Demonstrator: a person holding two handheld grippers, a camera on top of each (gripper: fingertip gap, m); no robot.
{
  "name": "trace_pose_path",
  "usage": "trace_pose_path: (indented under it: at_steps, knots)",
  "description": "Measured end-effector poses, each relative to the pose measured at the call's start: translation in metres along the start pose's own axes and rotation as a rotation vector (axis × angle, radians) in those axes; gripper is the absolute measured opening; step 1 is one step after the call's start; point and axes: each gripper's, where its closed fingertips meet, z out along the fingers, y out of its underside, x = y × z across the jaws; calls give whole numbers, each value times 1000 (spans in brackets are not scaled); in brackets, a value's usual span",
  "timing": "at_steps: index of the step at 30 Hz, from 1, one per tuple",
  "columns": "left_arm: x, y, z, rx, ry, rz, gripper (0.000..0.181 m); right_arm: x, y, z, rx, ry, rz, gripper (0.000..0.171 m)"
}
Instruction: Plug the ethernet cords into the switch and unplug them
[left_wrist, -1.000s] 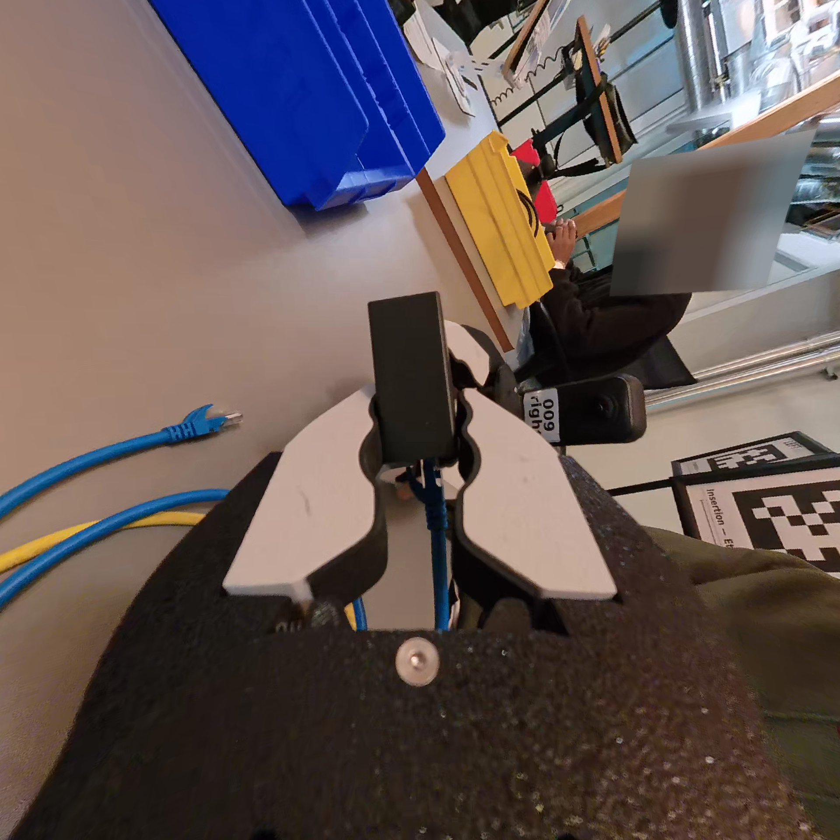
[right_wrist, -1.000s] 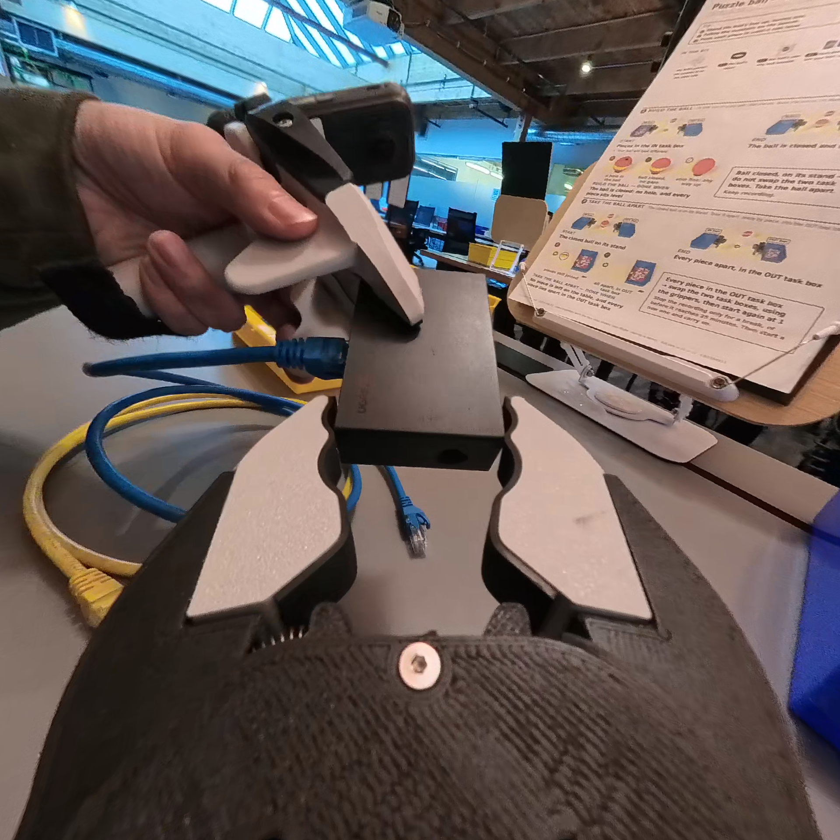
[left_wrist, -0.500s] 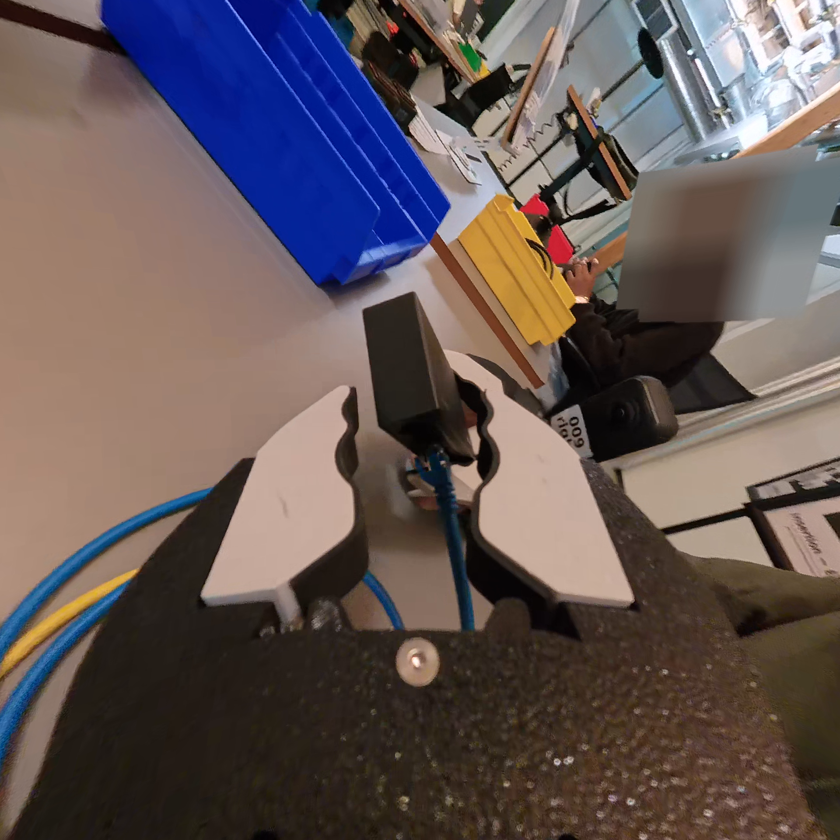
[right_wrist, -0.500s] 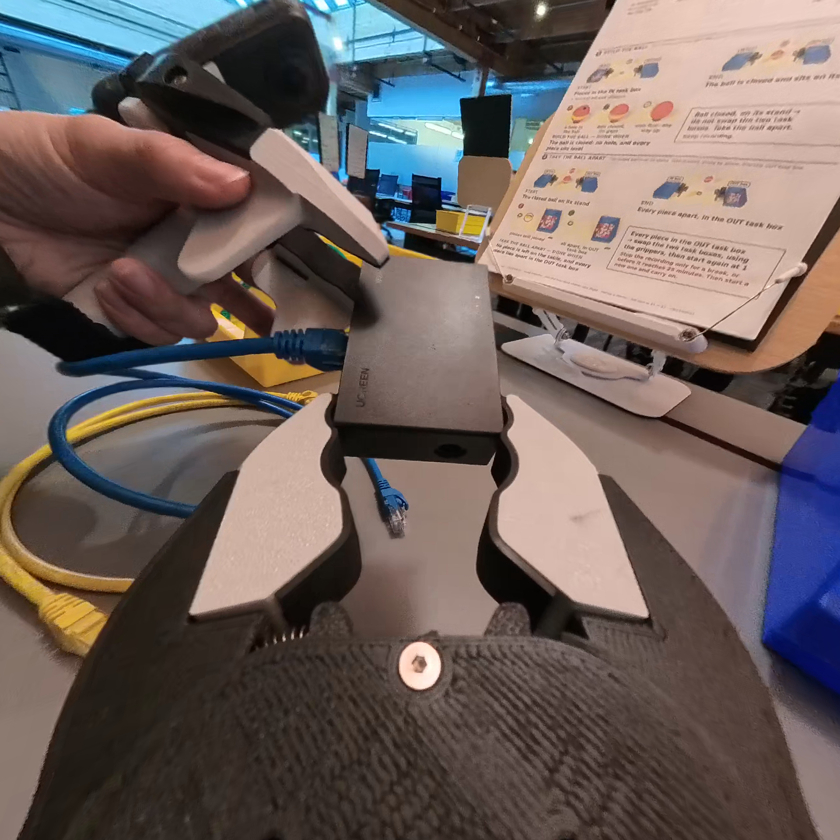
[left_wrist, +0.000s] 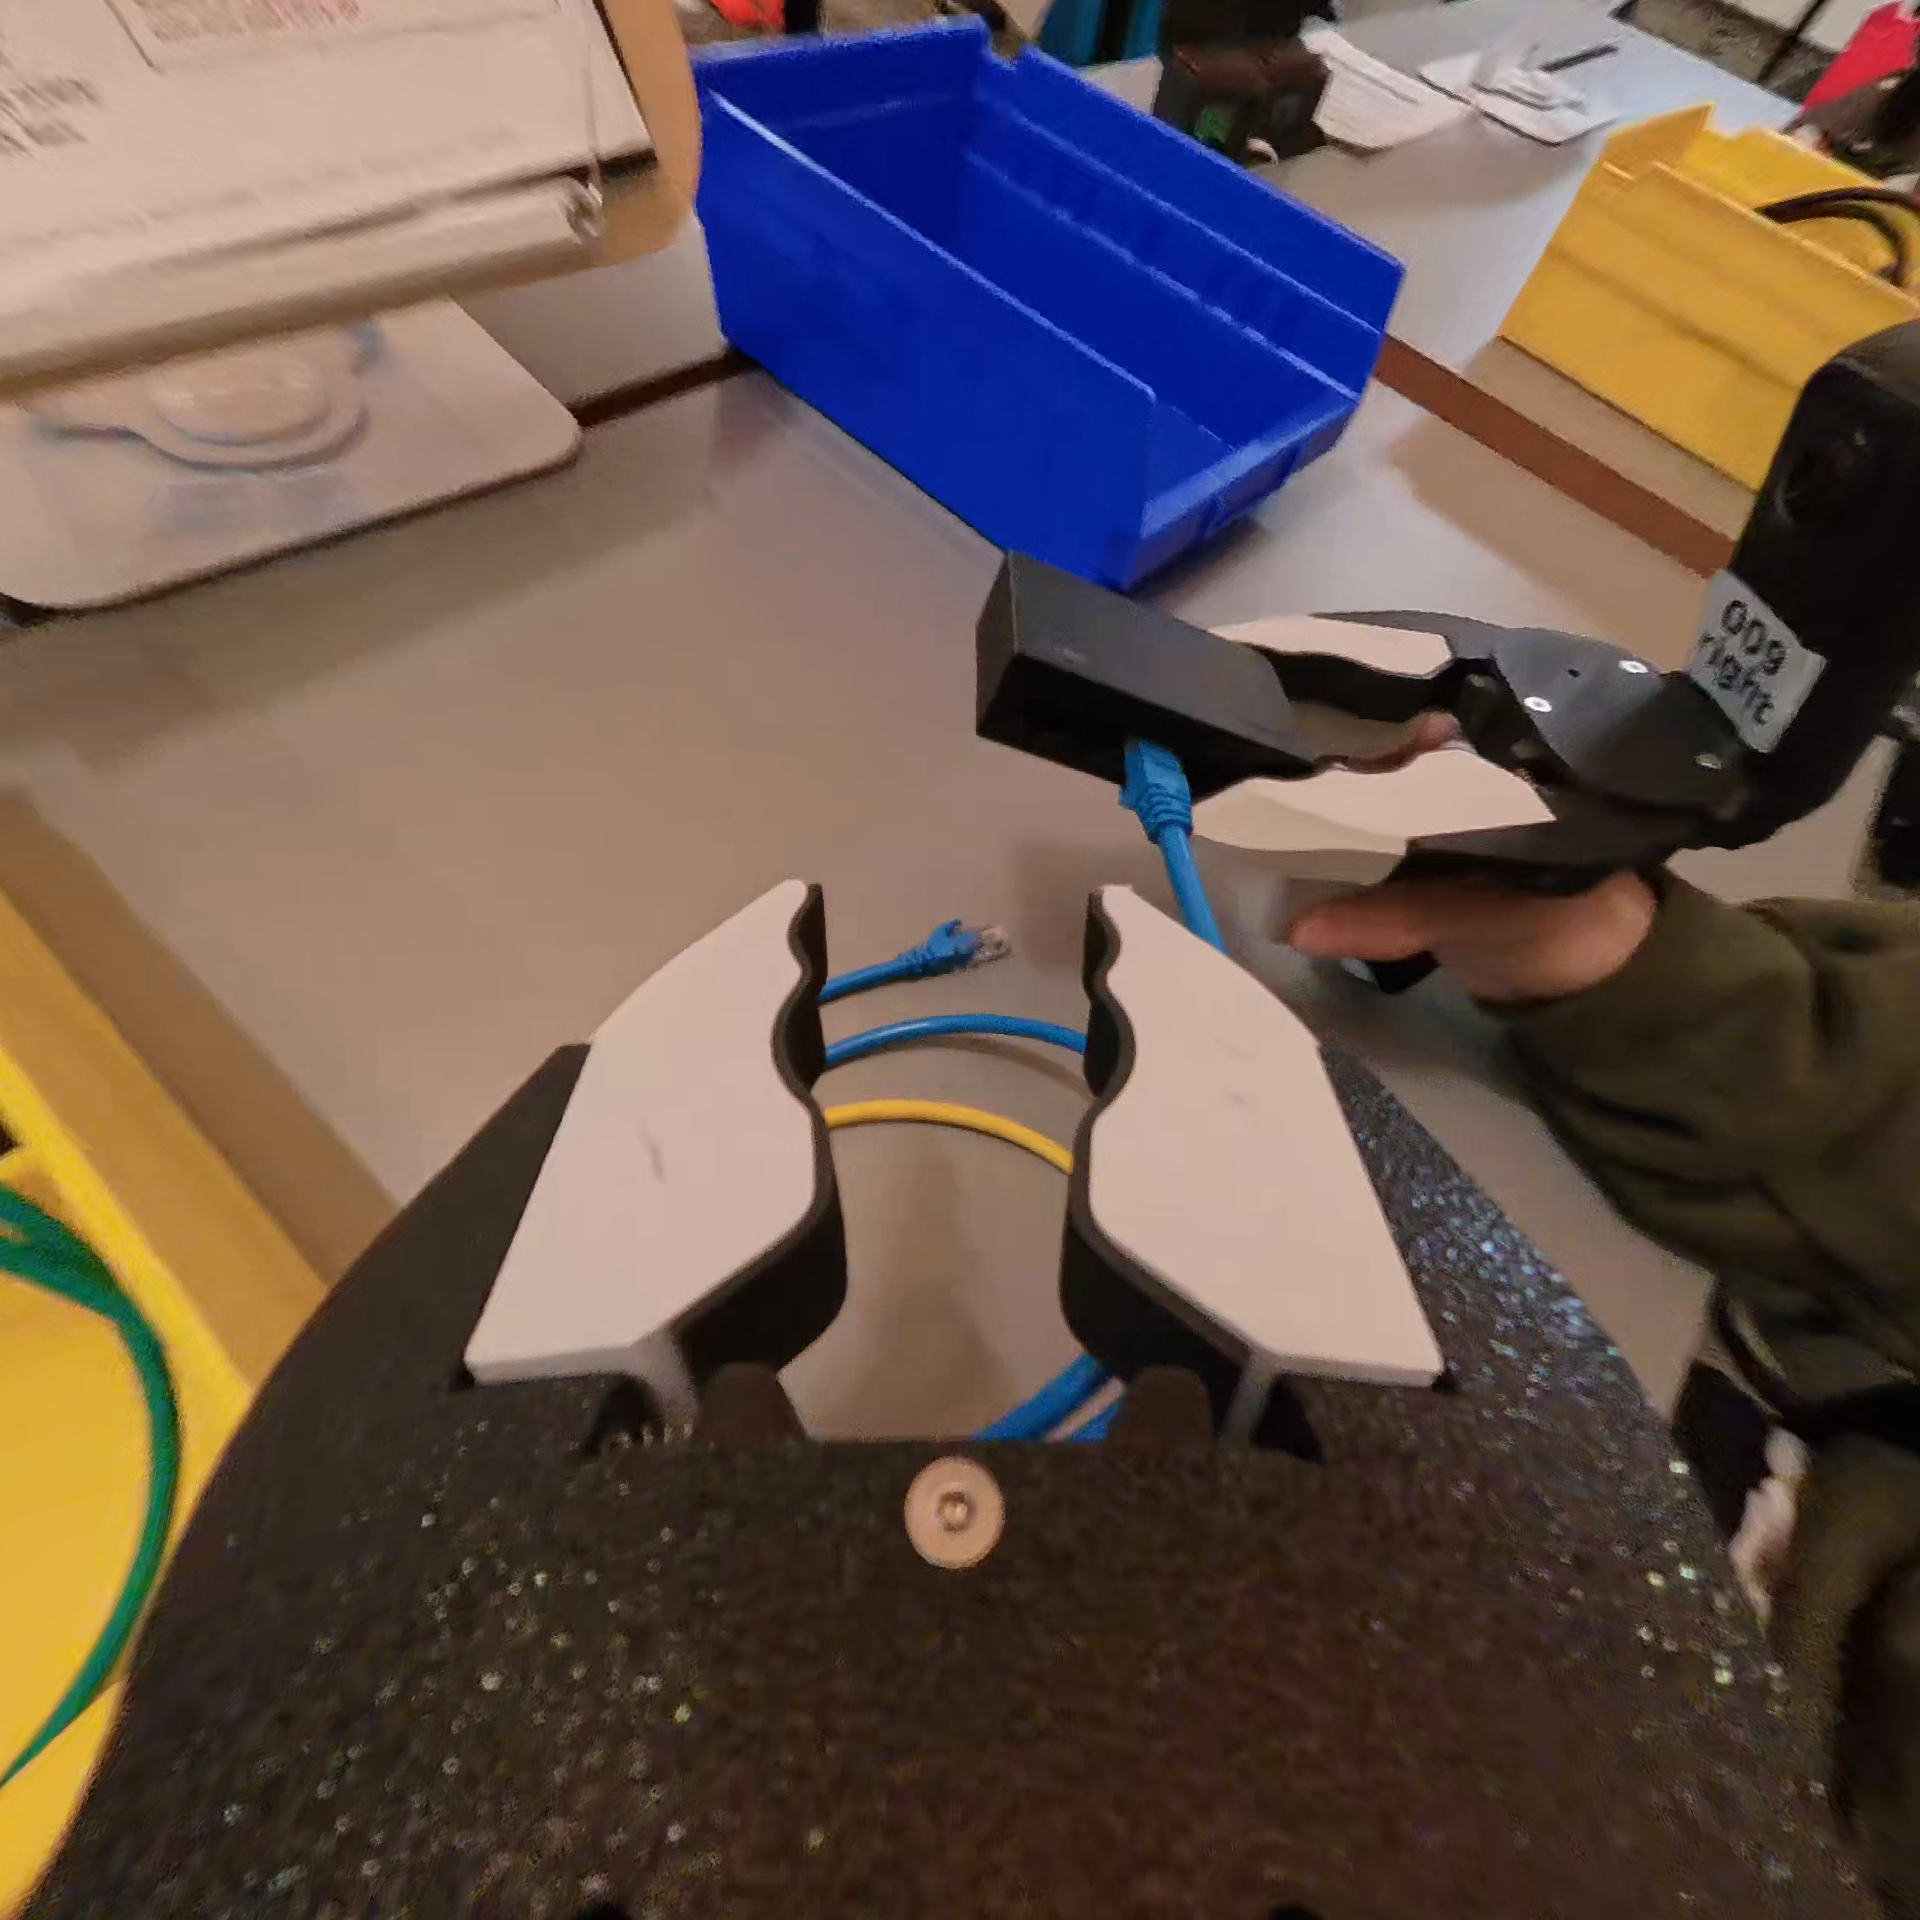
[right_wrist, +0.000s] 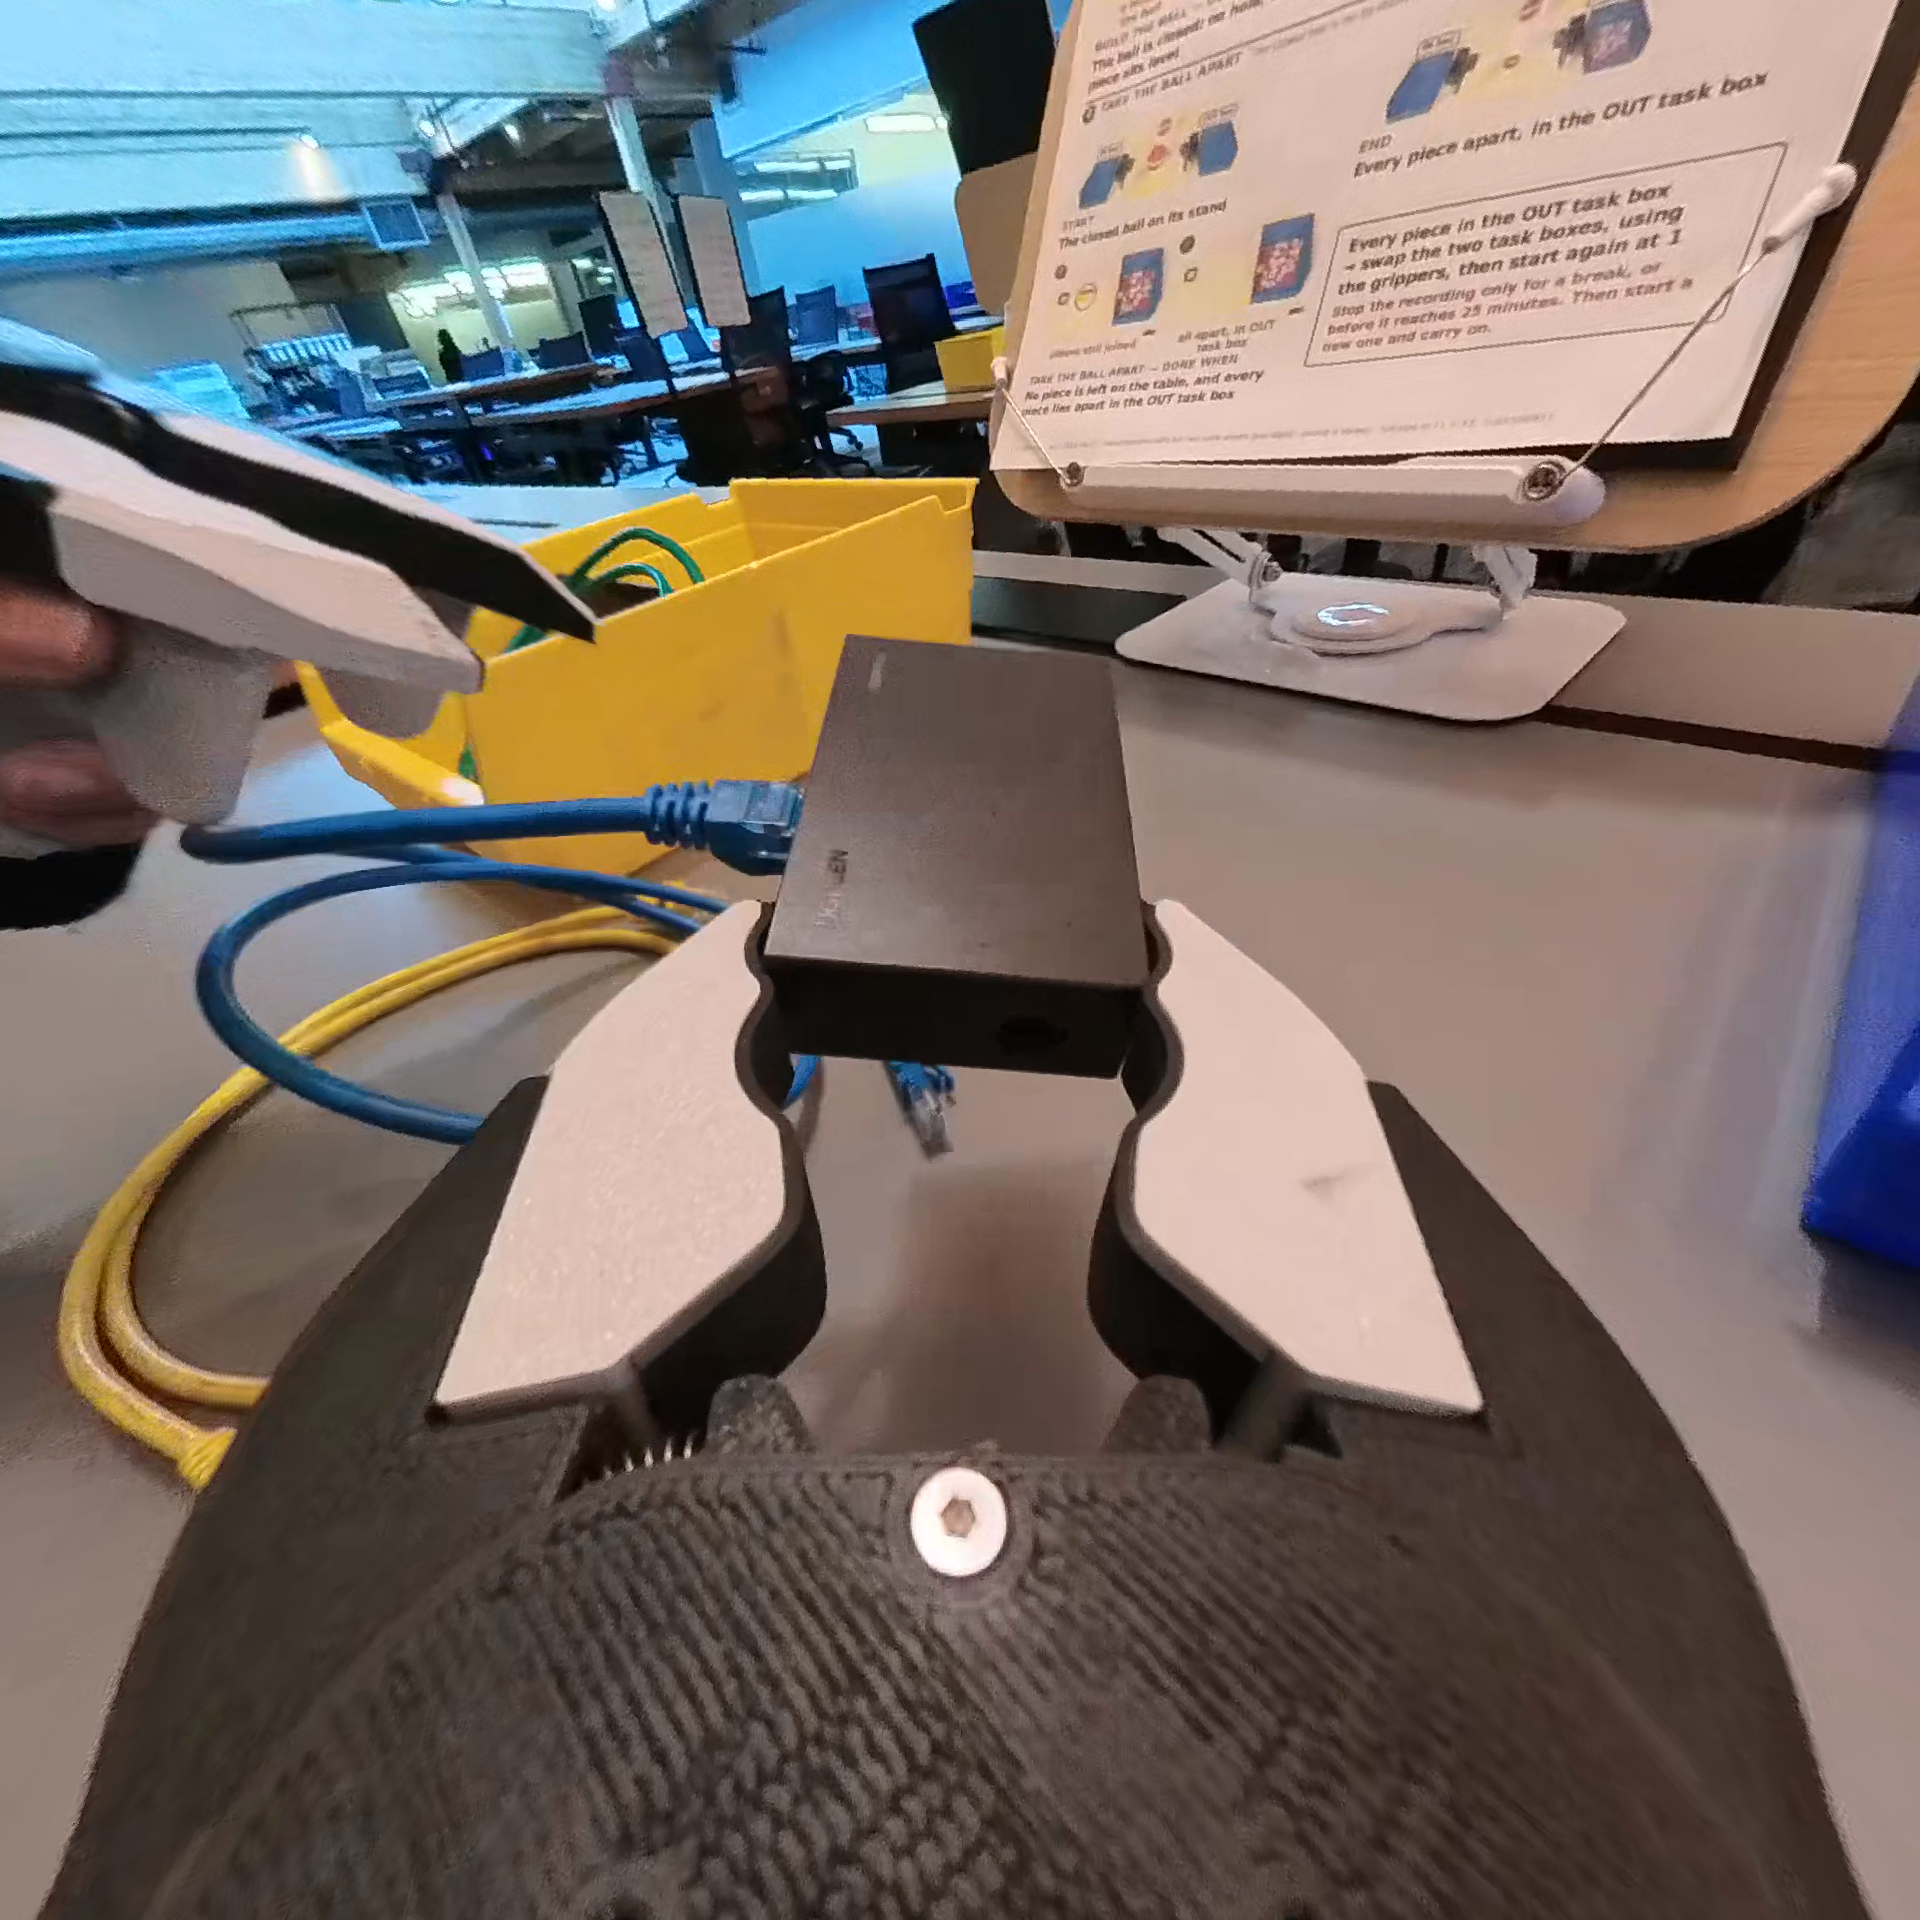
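— Nearest, from the left wrist? Count, please.

— One left gripper (left_wrist: 954, 914), jaws spread wide, gripping nothing. Between the fingers, on the grey table (left_wrist: 520, 748): two blue loops and one yellow cord (left_wrist: 951, 1120). Just beyond the tips, one loose blue plug (left_wrist: 961, 943), lying flat, unconnected.

— And farther off?

— One black switch (left_wrist: 1117, 670), lifted clear of the table, clamped at its far end by the right gripper (left_wrist: 1340, 727). One blue cord (left_wrist: 1158, 790) plugged into its side, hanging down. One hand (left_wrist: 1475, 935) in a dark green sleeve beneath. Behind: one blue bin (left_wrist: 1039, 301), then yellow bins (left_wrist: 1704, 281) at the right edge.

— From the right wrist?

— Right gripper (right_wrist: 951, 961) clenched on the switch (right_wrist: 966, 821), both fingers pressed against its near corners. One plugged connector (right_wrist: 743, 821) on its left side; one free plug (right_wrist: 925, 1107) on the table under it. Yellow cord (right_wrist: 135, 1247) coiled at left, doubled over in two strands. Left gripper (right_wrist: 478, 634) hovering upper left, apart from the switch.

— Beyond that?

— One yellow bin (right_wrist: 748, 623) with green cable (right_wrist: 623, 561) inside, touching nothing else visible. One instruction sheet (right_wrist: 1403, 229) on one white stand (right_wrist: 1371, 644).
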Motion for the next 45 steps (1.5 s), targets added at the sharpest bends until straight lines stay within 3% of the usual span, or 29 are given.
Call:
trace_pose_path:
  at_steps: [5,11,18,21,27,31,33,39,42,45]
  knots:
    - [16,-20,-33,220,-89,144,43,12,-6,-8,41,51,-35,63]
    - [28,20,-34,63,-81,287,46,12,-9,-11,70,39,-48,63]
    - [48,13,-52,169,45,221,40,11,-14,-14,114,42,-68,63]
    - [77,46,-57,54,207,340,34,16,-17,-17,135,64,-59,63]
    - [92,144,-35,-280,241,521,28,22,-20,-18,161,84,-40,63]
    - [89,161,-20,-326,215,489,27,20,-21,-19,167,72,-45,63]
    - [88,167,-14,-340,223,442,16,19,-22,-20,175,77,-58,63]
    - [91,158,-13,-320,257,310,8,11,-22,-19,181,29,-85,63]
    - [98,118,-26,-262,254,272,8,9,-21,-18,174,16,-91,63]
    - [82,65,-47,-216,113,272,8,8,-20,-17,168,25,-102,63]
